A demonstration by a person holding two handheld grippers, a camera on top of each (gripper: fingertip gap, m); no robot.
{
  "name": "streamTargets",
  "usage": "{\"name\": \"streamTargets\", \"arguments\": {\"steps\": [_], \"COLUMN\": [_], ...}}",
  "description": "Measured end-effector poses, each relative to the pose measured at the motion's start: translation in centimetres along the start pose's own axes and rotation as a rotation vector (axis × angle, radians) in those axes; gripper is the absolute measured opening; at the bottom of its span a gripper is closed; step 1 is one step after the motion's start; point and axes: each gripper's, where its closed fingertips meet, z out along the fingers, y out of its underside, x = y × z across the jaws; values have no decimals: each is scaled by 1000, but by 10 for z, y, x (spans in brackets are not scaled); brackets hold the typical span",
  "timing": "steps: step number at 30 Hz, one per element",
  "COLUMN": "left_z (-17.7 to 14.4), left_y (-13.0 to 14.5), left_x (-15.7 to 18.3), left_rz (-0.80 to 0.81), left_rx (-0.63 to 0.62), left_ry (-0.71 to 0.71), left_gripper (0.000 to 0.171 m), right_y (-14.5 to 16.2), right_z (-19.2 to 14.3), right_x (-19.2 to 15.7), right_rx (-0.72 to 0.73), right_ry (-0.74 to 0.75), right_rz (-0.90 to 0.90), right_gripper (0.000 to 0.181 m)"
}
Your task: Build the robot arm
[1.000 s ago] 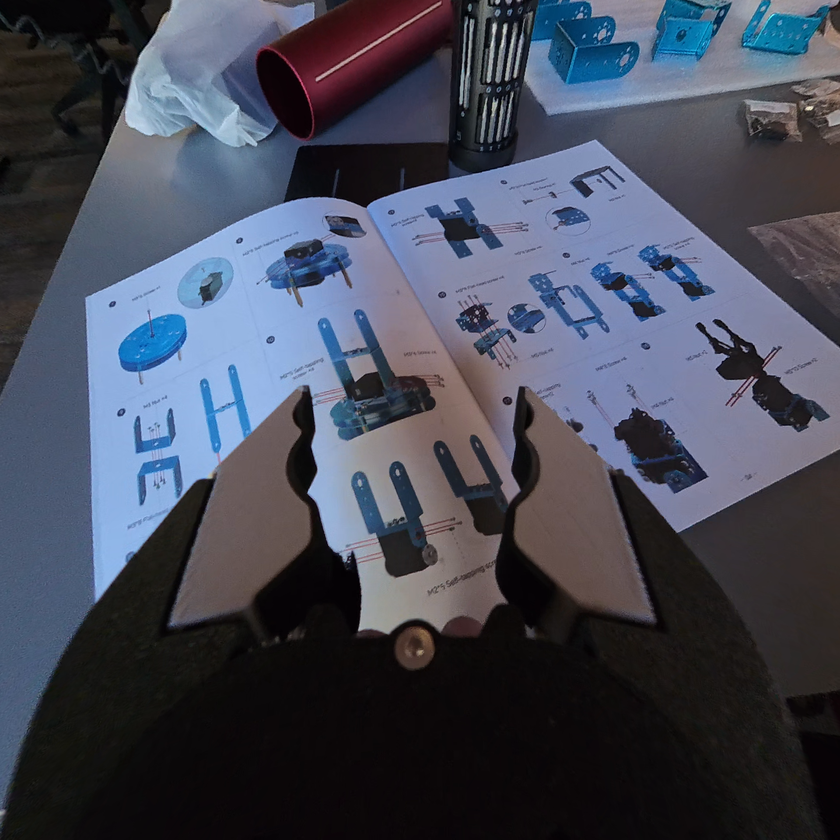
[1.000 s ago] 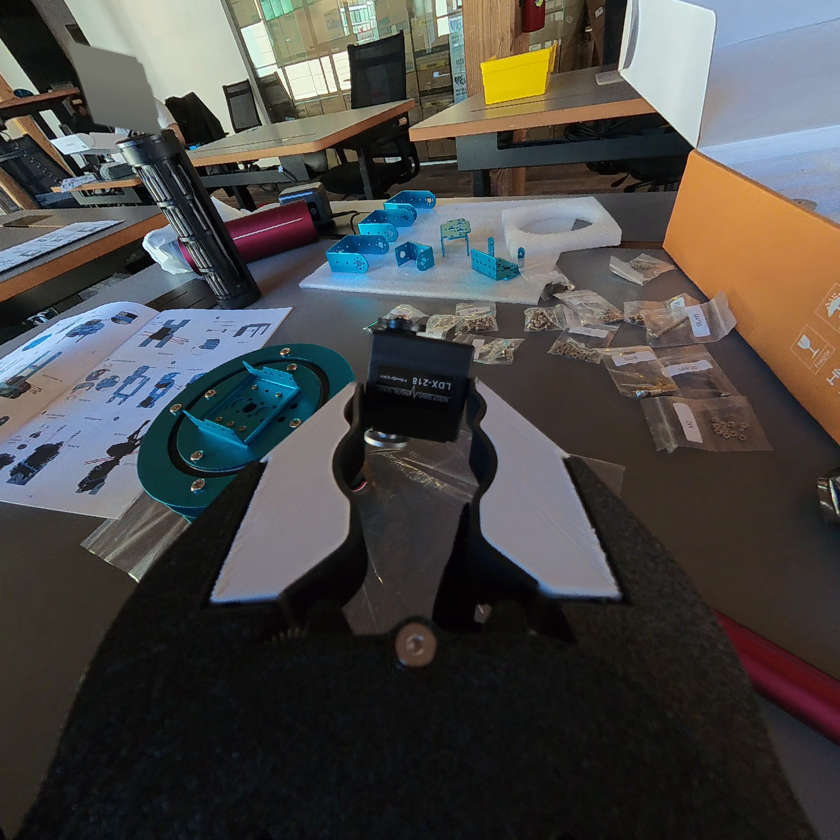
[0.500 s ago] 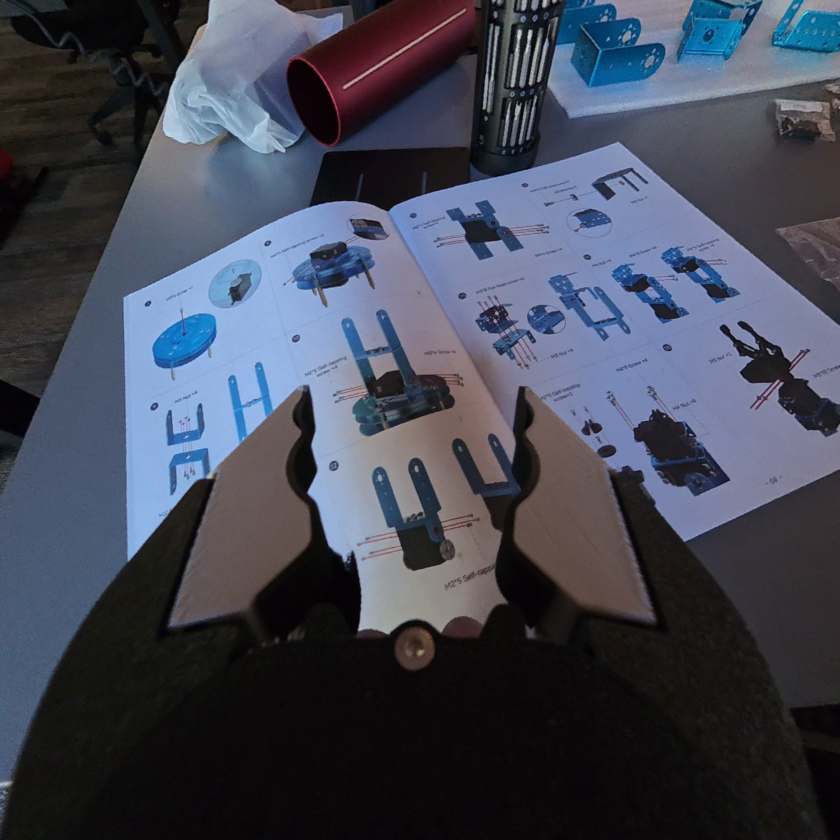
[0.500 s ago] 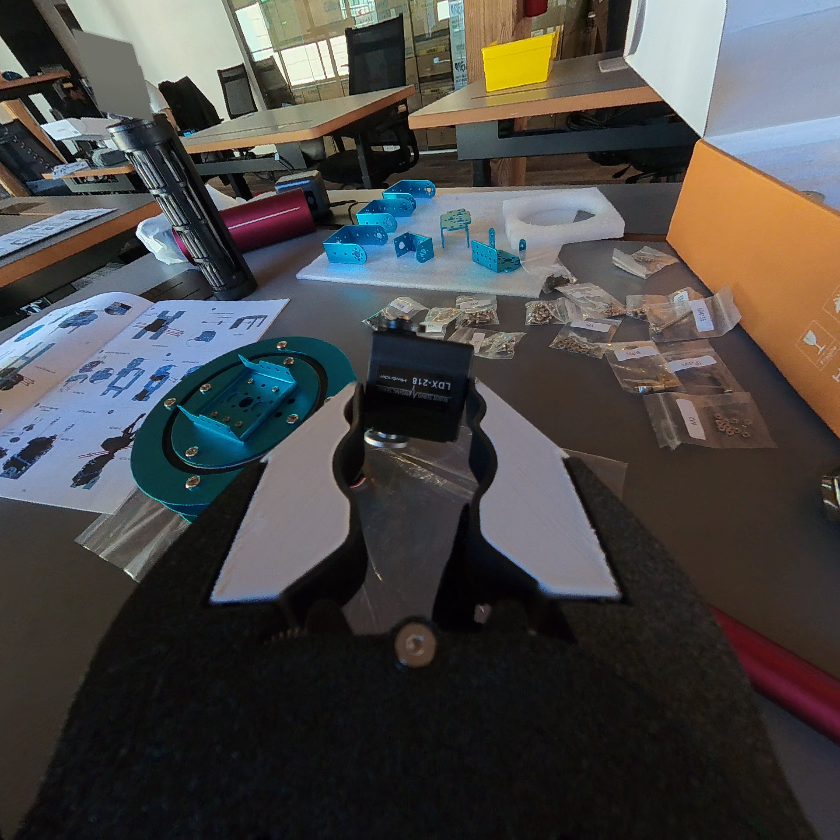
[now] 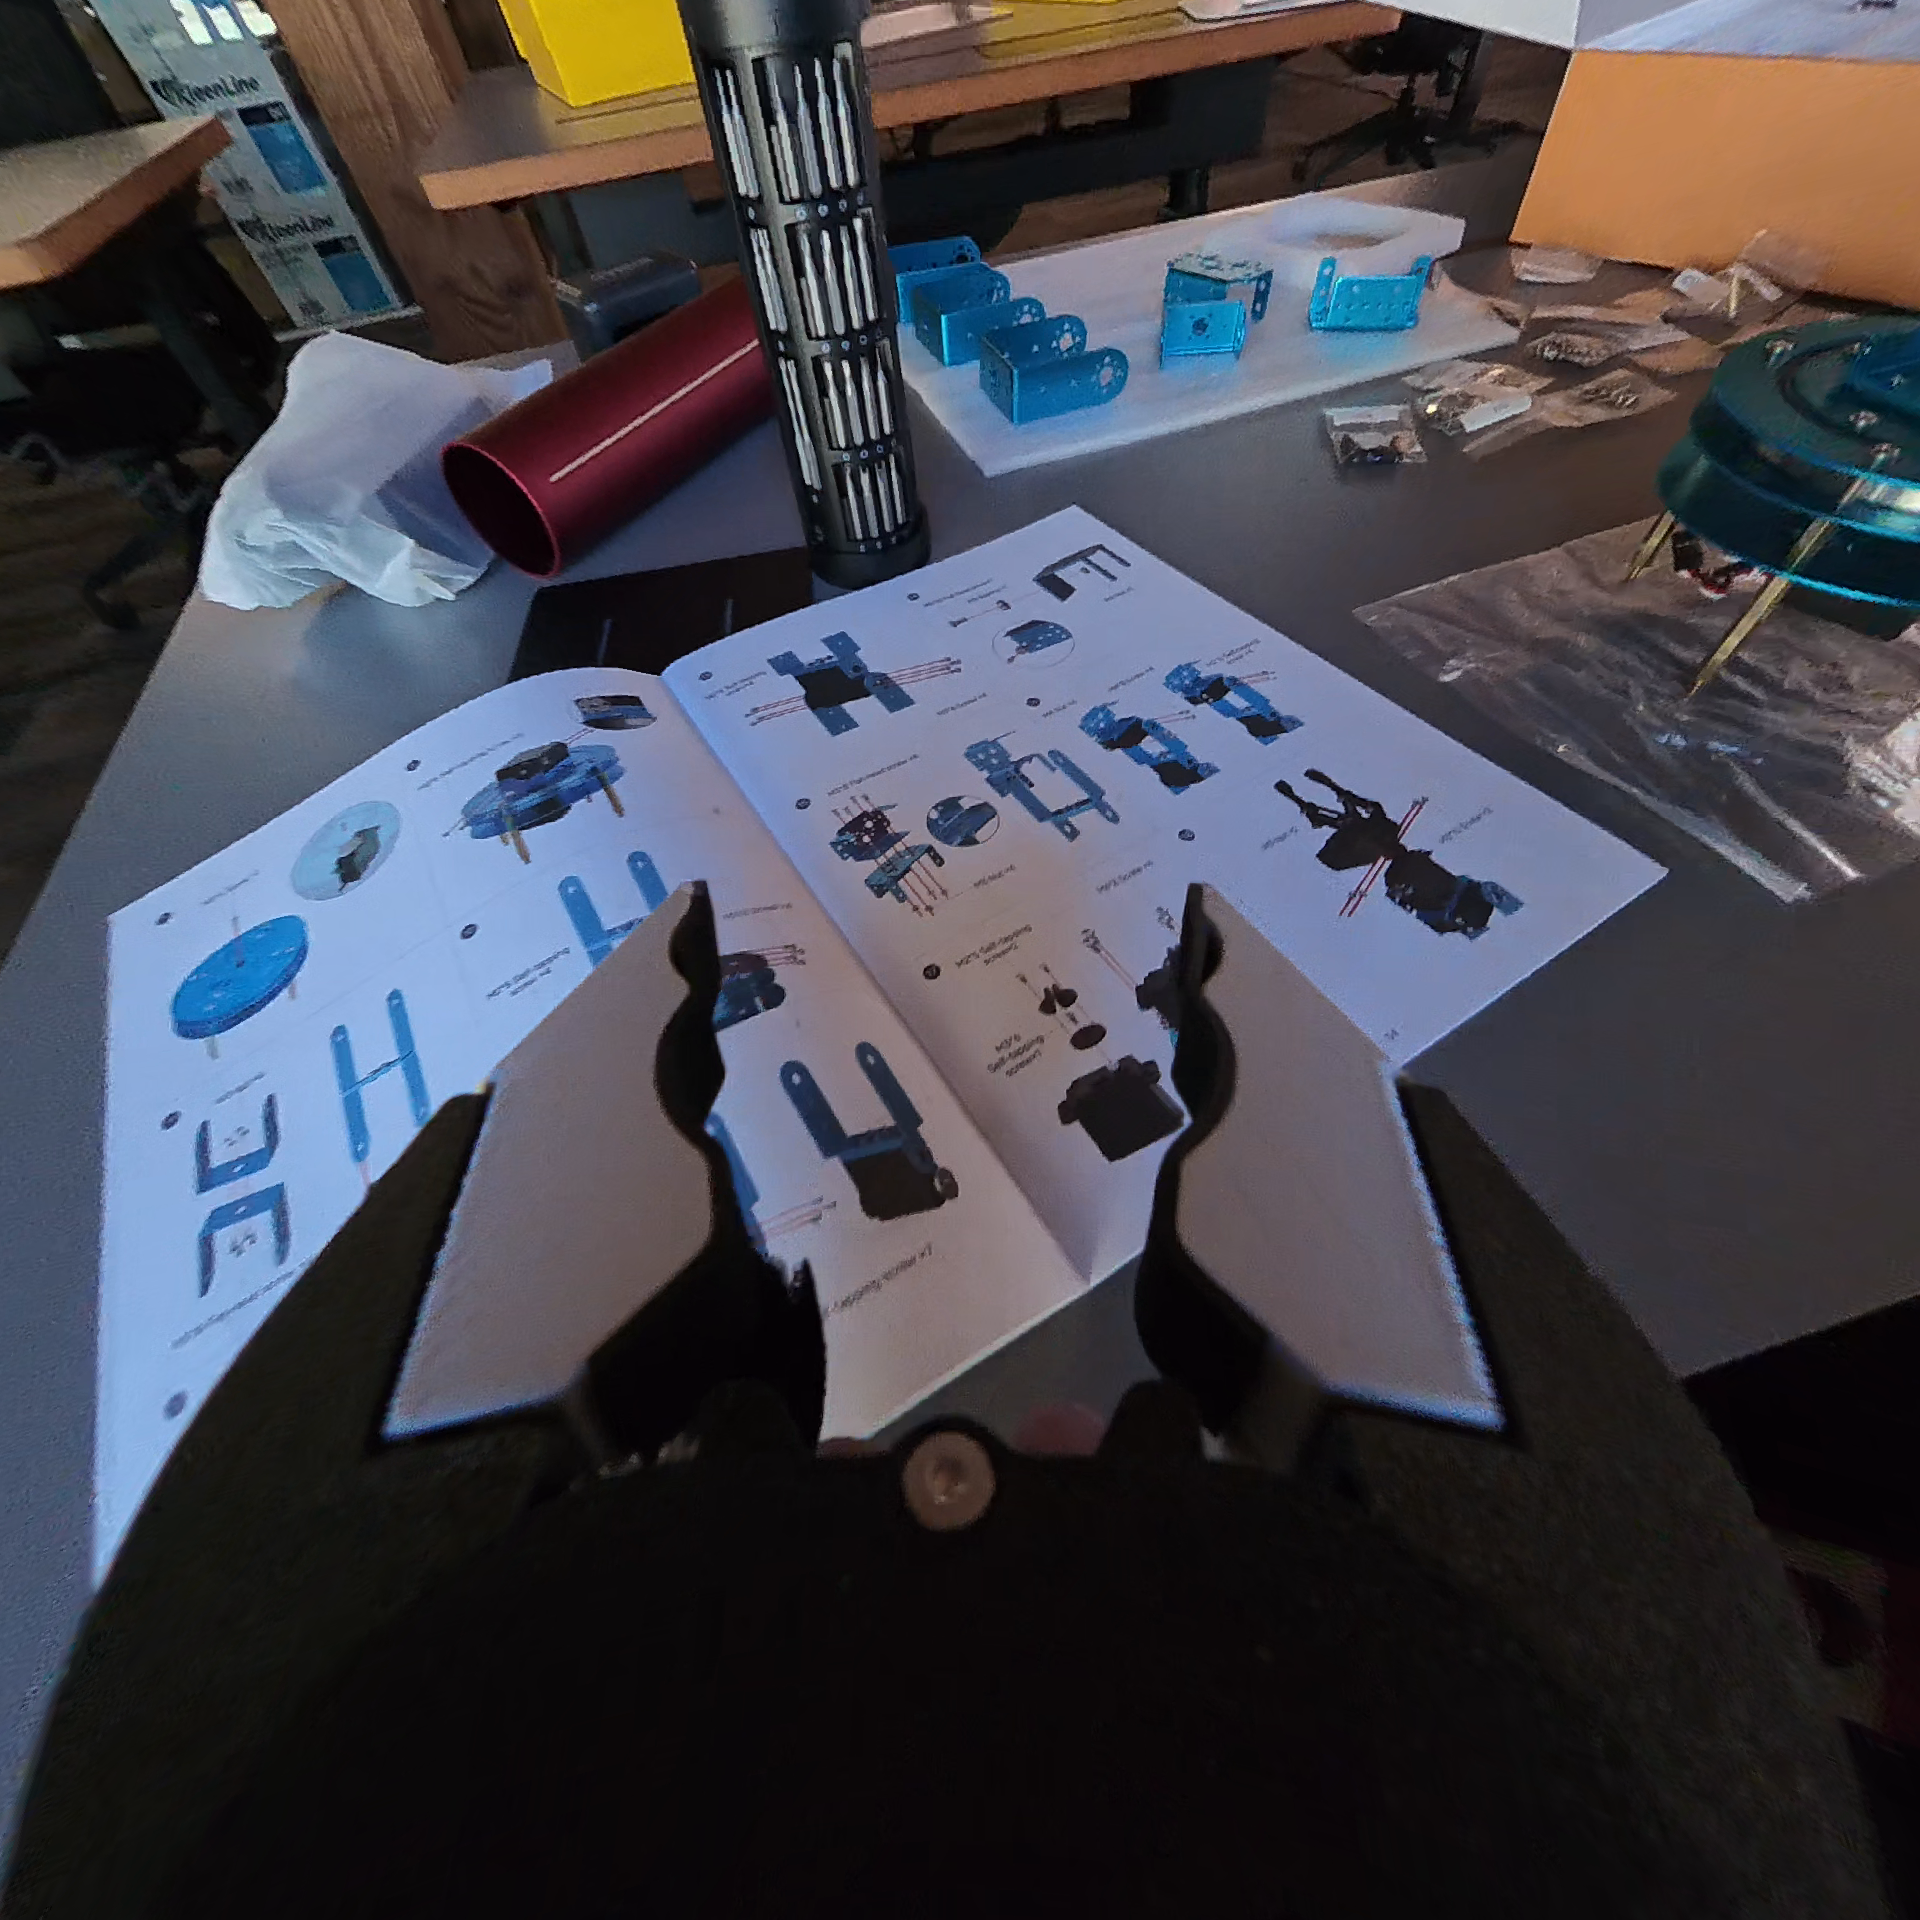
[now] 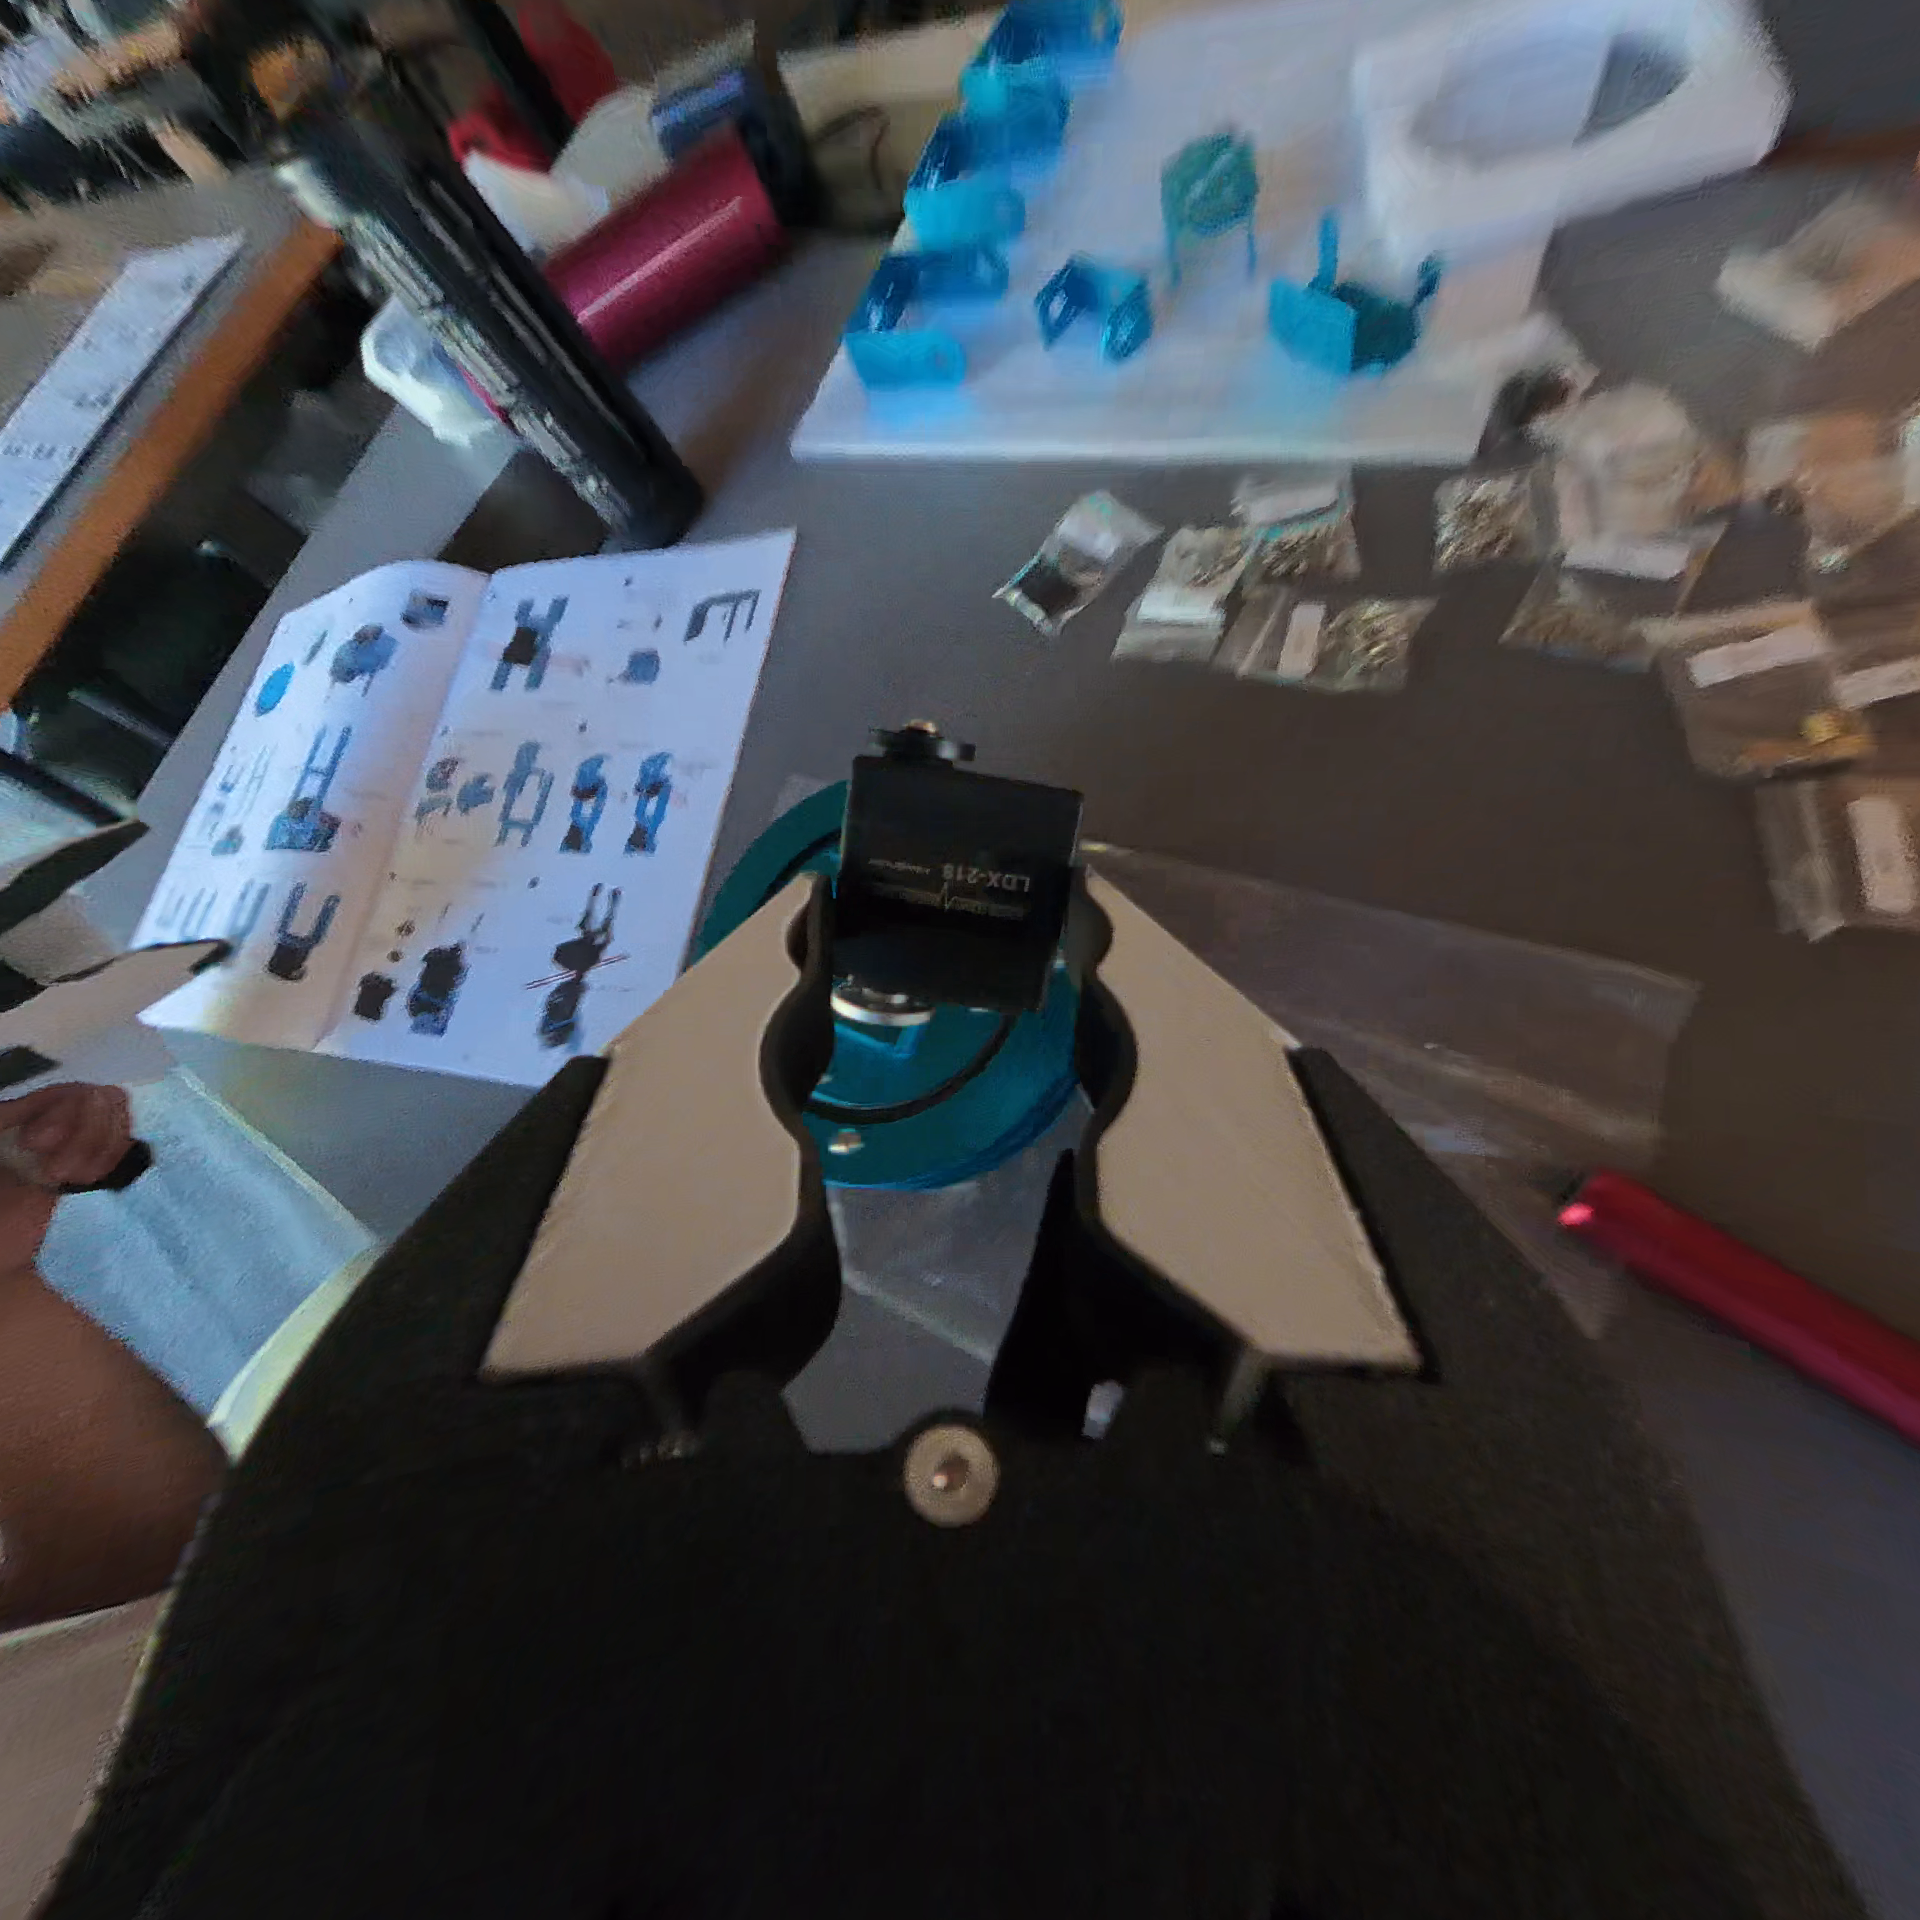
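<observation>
- Between the fingers of the right gripper a black servo is pinched, its printed face turned to the camera and a round horn on its top end.
- Directly under the servo a teal disc is seen on a clear bag on the table; whether servo and disc touch cannot be told.
- Over the manual, the left gripper is held with its fingers spread wide and nothing between them.
- The manual lies open and flat by the table's left edge, near the front.
- Behind the manual a black slotted cylinder stands upright, with a red tube lying beside it and a white bag at the back left corner.
- Blue brackets are set on a white foam sheet toward the table's back edge.
- Small bags of screws are spread right of the foam; details are blurred.
- A second red tube lies near the front right.
- An orange box is seen at the back right corner.
</observation>
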Motion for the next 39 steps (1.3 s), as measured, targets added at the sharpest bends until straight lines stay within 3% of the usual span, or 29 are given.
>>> {"name": "streamTargets", "arguments": {"steps": [6, 11, 16, 27, 39], "left_z": [-28, -47, -58, -63, -55], "left_y": [-3, -11, -13, -8, -6], "left_x": [14, 12, 19, 2, 8], "left_rz": [-44, 42, 32, -6, 11], "left_rx": [77, 101, 130, 126, 110], "left_ry": [41, -37, -5, -30, -15], "left_gripper": [88, 88, 88, 88, 88], "right_y": [20, 25, 41, 42, 47], "right_z": [36, 38, 30, 39, 41], "right_x": [-26, -26, -41, -25, -24], "right_rx": [-325, -392, -492, -521, -562], "right_ry": [98, 254, 261, 314, 351], "right_rz": [113, 156, 172, 161, 145], "right_gripper": [42, 43, 43, 43, 43]}}
